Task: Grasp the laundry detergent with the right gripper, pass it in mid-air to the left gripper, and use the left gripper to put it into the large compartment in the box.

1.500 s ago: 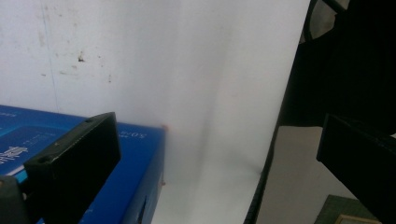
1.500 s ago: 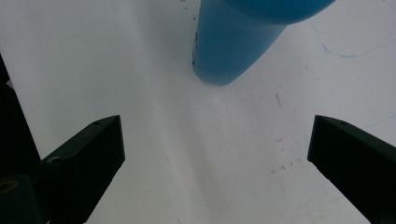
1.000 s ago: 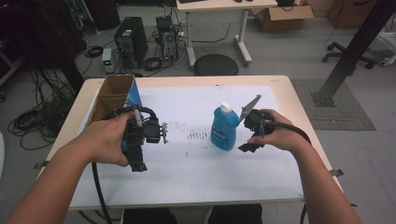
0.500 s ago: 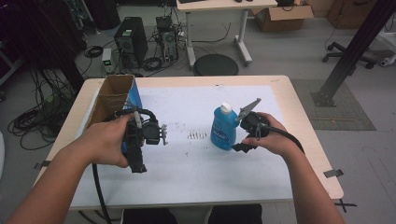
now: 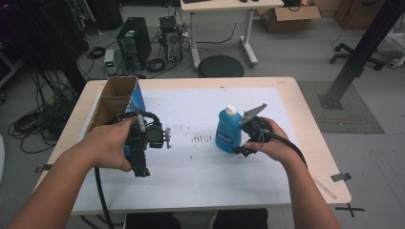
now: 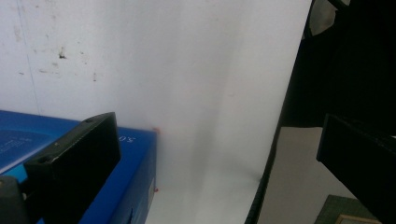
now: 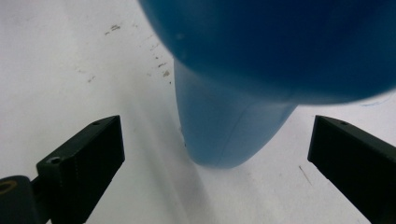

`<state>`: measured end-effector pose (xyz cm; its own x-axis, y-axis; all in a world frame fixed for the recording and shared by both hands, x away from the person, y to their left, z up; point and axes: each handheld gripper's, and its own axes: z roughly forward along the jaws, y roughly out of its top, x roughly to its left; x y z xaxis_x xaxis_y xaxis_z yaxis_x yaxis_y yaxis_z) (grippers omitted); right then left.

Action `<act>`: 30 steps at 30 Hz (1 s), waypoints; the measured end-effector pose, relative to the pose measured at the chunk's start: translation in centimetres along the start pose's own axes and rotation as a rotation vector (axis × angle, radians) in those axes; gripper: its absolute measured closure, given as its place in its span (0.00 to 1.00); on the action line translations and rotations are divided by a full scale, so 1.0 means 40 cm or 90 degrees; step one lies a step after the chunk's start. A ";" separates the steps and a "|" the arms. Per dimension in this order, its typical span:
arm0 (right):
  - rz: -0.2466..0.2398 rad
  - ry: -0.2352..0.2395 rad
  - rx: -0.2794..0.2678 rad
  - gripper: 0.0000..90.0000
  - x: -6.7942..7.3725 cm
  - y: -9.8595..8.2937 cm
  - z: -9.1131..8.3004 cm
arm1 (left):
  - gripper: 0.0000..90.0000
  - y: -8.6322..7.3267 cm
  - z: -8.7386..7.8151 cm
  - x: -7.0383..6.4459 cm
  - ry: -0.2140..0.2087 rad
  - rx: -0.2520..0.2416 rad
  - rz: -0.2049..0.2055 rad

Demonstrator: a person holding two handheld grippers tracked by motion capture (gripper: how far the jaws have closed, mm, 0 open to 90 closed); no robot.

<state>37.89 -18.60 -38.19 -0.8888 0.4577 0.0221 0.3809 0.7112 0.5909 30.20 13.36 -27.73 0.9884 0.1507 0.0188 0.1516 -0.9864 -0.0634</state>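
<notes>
Blue plastic, with a white cap: the bottle (image 5: 228,132) stands upright on the white sheet (image 5: 200,171) that covers the table (image 5: 310,143), a little right of the middle. The right gripper (image 5: 241,138) is held at its right side, close against it in the high view. In the right gripper view the bottle (image 7: 233,135) rises between the two black jaws, which are spread wide, one on each side and neither touching it; its upper body bulges large and blurred across the top of that view.

The left gripper (image 5: 165,137) is held over the left part of the sheet, well apart from the bottle, with the person's left hand (image 5: 107,145) wrapped round it. In the left gripper view its jaws are also spread wide, with nothing between them but the sheet (image 6: 187,70); the left jaw overlaps the corner of a blue box (image 6: 135,172).

That box (image 5: 136,95), cardboard inside and open at the top, stands at the far left of the table, just beside the left gripper. A patch of small dark marks (image 5: 200,139) lies on the sheet between the two grippers. The right hand (image 5: 272,143) holds its gripper from the right, a cable trailing back along the forearm.
</notes>
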 end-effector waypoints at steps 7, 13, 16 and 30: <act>0.008 -0.010 -0.030 0.04 0.002 -0.004 0.008 | 0.00 0.002 0.002 -0.001 0.000 -0.001 0.001; 0.021 -0.019 -0.070 0.04 0.003 -0.012 0.013 | 0.00 0.005 0.004 -0.003 0.007 -0.004 0.007; 0.023 -0.028 -0.085 0.04 0.004 -0.013 0.015 | 0.00 0.009 0.009 -0.003 0.006 -0.001 0.006; 0.020 -0.053 -0.146 0.03 0.014 -0.024 0.036 | 0.00 0.013 0.018 -0.003 -0.001 0.001 0.008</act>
<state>37.39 -18.23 -39.91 -0.8501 0.5264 -0.0172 0.3320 0.5609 0.7584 30.18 12.86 -28.50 0.9902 0.1385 0.0164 0.1393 -0.9881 -0.0658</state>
